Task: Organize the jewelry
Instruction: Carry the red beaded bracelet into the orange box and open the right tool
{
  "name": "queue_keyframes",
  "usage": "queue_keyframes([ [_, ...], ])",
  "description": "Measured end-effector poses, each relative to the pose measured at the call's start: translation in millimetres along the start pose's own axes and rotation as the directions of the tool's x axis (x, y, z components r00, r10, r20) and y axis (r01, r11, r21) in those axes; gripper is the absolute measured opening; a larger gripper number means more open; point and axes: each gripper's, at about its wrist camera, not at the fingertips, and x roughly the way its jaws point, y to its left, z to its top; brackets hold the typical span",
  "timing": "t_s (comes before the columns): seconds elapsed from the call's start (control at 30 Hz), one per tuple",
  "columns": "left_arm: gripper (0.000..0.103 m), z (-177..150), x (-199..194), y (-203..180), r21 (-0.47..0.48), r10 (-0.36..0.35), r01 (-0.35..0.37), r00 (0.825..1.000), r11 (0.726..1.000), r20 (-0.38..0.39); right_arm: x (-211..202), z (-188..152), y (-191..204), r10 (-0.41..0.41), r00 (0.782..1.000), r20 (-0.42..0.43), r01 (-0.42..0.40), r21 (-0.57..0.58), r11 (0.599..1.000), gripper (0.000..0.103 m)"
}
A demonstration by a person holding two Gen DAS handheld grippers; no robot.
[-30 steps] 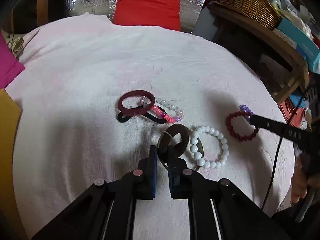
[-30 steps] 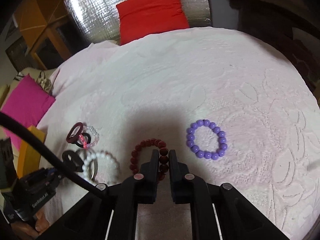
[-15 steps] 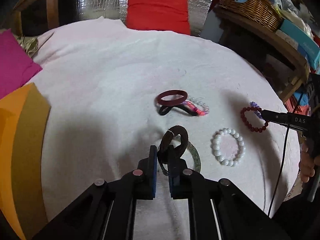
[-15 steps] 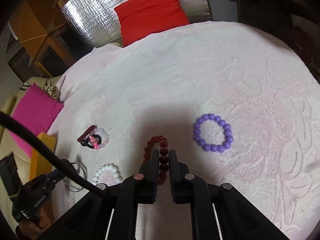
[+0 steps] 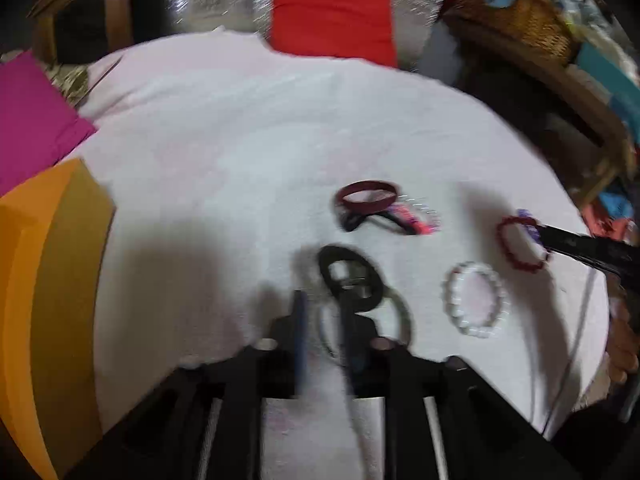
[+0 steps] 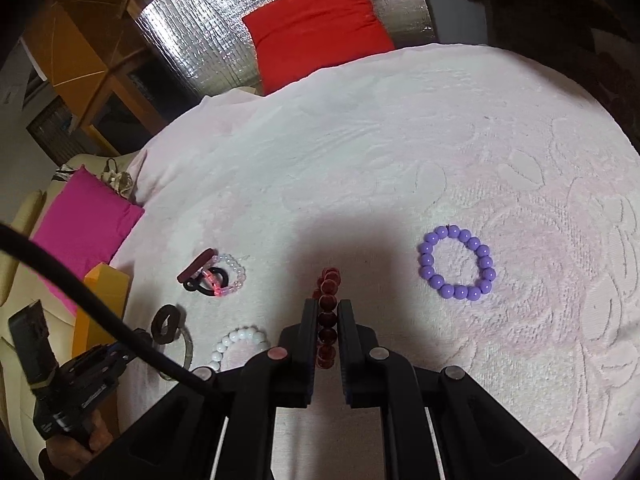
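right gripper [image 6: 329, 316] clamping dark red bracelet [image 6: 328, 300]

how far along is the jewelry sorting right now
Done: purple bead bracelet and white bead bracelet lie apart. In hand: right gripper grips the dark red bead bracelet; left gripper is opening around the dark bangle. Left: tangled pile.

A lived-in home room — cloth-covered table [image 6: 400, 152], red cushion [image 6: 316, 20], cluttered wicker basket [image 5: 516, 20].
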Motion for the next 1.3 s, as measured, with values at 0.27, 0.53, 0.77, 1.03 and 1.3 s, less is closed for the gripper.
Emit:
queue_keyframes([
  [0.27, 0.062, 16, 19, 13, -0.152, -0.105, 0.103, 0.994, 0.983, -0.003, 5, -5, 0, -0.012, 1.0, -0.02, 0.011, -0.009, 1.0, 0.011],
  [0.53, 0.01, 26, 35, -20, -0.06, -0.126, 0.124, 0.991, 0.99, -0.032, 11, -9, -1, -0.022, 0.999, -0.039, 0.021, -0.026, 0.999, 0.011],
  [0.77, 0.009, 27, 14, -32, 0.006, -0.122, 0.122, 0.991, 0.993, 0.06, 3, -8, 2, 0.009, 1.0, -0.015, -0.01, -0.031, 0.999, 0.011],
  [1.03, 0.009, 21, -26, -16, -0.004, -0.136, 0.139, 0.98, 0.99, 0.147, -18, -4, 16, 0.136, 0.99, 0.048, -0.135, -0.027, 0.99, 0.011],
  [1.3, 0.009, 9, -62, 15, -0.051, -0.049, 0.061, 0.974, 0.997, 0.22, -22, -9, 52, 0.197, 0.978, 0.066, -0.193, -0.064, 0.979, 0.011],
])
